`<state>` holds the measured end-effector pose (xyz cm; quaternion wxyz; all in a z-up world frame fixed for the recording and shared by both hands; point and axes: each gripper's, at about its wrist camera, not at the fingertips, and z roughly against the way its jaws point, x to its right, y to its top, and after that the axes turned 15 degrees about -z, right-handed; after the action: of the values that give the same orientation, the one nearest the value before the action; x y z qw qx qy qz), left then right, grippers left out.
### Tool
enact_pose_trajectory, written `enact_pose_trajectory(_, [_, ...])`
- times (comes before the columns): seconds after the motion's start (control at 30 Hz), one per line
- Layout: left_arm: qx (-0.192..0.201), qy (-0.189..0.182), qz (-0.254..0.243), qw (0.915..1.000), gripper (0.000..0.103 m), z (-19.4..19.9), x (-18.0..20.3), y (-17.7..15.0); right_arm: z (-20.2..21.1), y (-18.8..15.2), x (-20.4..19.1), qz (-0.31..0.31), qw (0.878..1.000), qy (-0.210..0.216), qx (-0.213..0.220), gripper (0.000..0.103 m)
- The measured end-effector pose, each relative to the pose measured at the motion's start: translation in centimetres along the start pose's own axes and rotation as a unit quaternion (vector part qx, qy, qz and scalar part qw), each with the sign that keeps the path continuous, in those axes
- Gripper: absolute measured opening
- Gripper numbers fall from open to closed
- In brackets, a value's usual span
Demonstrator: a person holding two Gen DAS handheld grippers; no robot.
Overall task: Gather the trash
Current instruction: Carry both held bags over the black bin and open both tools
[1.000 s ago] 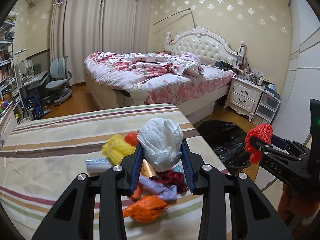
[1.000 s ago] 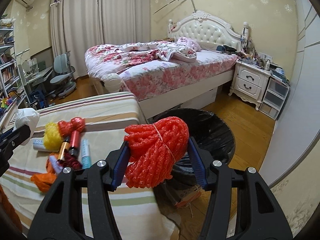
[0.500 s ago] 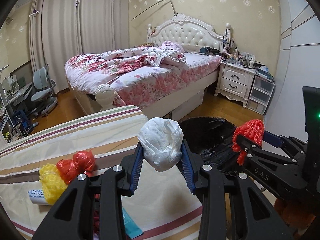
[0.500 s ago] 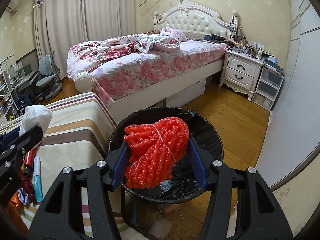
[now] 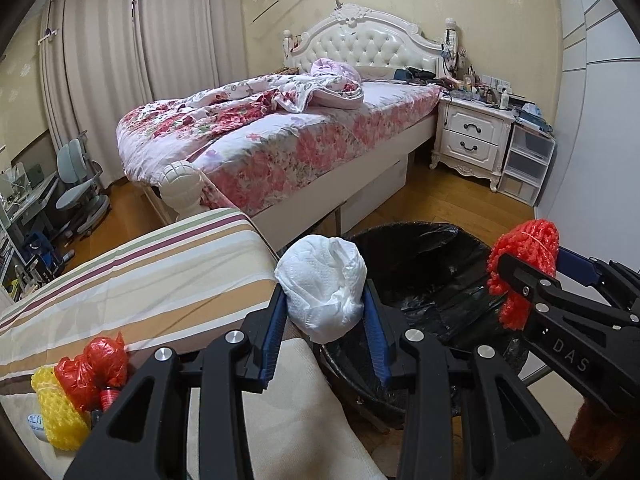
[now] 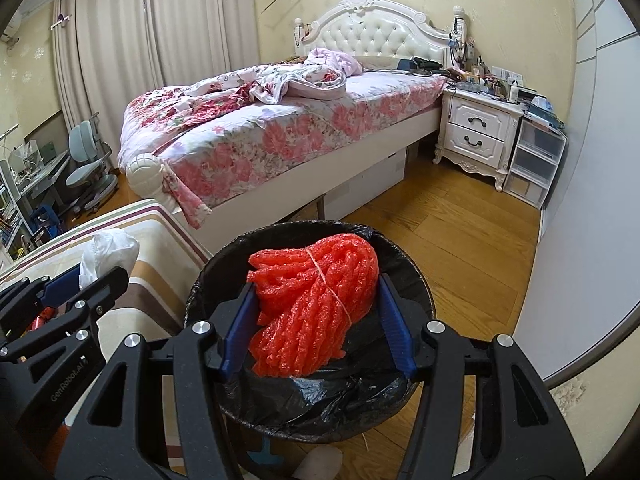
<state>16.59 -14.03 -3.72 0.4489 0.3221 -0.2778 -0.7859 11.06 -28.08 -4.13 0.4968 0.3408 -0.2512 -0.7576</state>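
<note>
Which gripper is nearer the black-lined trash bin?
Right. The right gripper holds red foam netting over the trash bin; the left gripper is at the rim.

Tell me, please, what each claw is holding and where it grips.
Left claw: white paper wad, pinched across its sides. Right claw: red foam net bundle, by its sides.

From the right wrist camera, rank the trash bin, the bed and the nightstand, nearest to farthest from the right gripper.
1. Trash bin, directly under the right gripper.
2. Bed, ahead, left.
3. Nightstand, far right, by the wall.
</note>
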Motion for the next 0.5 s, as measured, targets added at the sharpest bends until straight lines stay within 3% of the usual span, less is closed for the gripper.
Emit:
enact_pose_trajectory(0.07, [-0.005,-0.001,-0.003,1.0000,0.038,-0.4,0.2,0.1,-0.4,0.2,0.0,-0.001,1.000,-0.002,-0.002,0.058])
enact_pose_trajectory(0.17, [-0.006,0.000,-0.006,1.0000,0.045,-0.9,0.6,0.2,-0.7,0.5,0.3,-0.004,1.000,-0.004,0.001,0.068])
enact_pose_trajectory(0.23, [-0.005,0.002,-0.011,0.9999,0.063,-1.0,0.8,0.2,-0.8,0.5,0.4,-0.007,1.000,-0.008,0.003,0.074])
enact_pose_trajectory(0.3, [0.001,0.004,-0.012,0.9999,0.072,-0.8,0.9,0.1,-0.7,0.7,0.6,-0.011,1.000,-0.011,0.007,0.077])
enact_pose_trajectory(0.5, [-0.003,0.006,-0.006,1.0000,0.075,-0.3,0.6,0.0,-0.2,0.7,1.1,-0.017,0.999,-0.028,0.010,0.078])
